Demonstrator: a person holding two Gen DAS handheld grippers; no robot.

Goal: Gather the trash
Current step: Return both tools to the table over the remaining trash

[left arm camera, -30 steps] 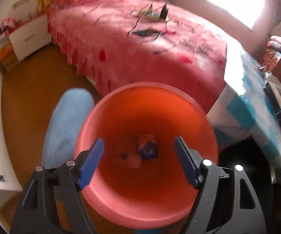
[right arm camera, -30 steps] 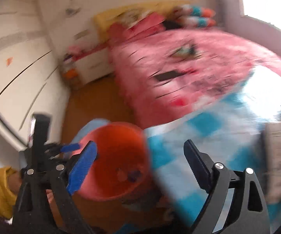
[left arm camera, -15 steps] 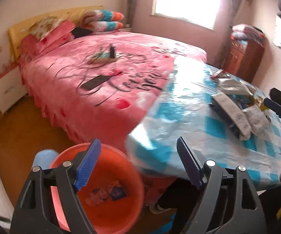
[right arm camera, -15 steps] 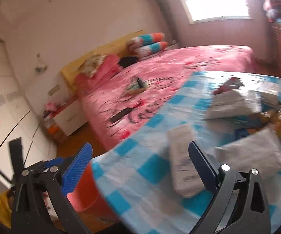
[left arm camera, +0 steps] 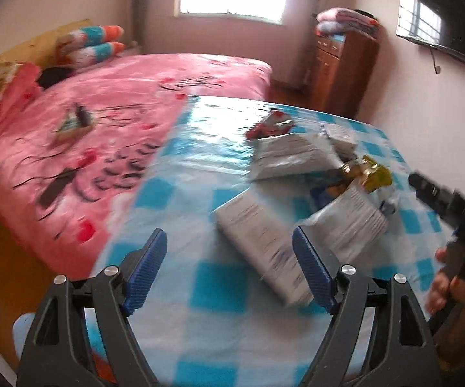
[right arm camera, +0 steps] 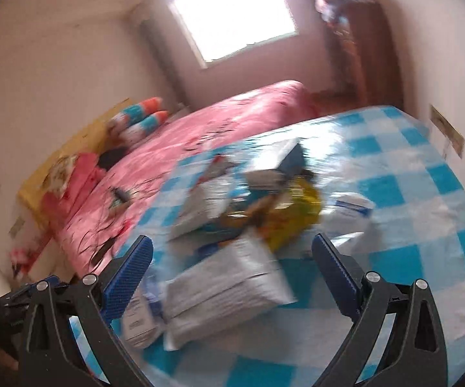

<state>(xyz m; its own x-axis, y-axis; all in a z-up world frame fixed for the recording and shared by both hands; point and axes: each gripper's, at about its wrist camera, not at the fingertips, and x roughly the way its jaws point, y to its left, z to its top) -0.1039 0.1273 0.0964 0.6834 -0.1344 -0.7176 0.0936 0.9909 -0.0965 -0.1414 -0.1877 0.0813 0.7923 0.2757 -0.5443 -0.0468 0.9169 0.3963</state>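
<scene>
A glossy plastic checked tablecloth (left arm camera: pixel 219 277) bears crinkled plastic mailer bags (left arm camera: pixel 264 242) beside a sheeny pink bedspread (left arm camera: pixel 103 103).

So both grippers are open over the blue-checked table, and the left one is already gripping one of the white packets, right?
Not quite. Both are open above the blue-checked table, but the left gripper grips nothing: the left wrist view shows its jaws apart, with the nearest white packet lying on the cloth beyond them. The right gripper is likewise empty.

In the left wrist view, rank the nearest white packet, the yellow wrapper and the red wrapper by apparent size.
1. nearest white packet, though closeness to the camera inflates it
2. yellow wrapper
3. red wrapper, though it lies farthest off
</scene>
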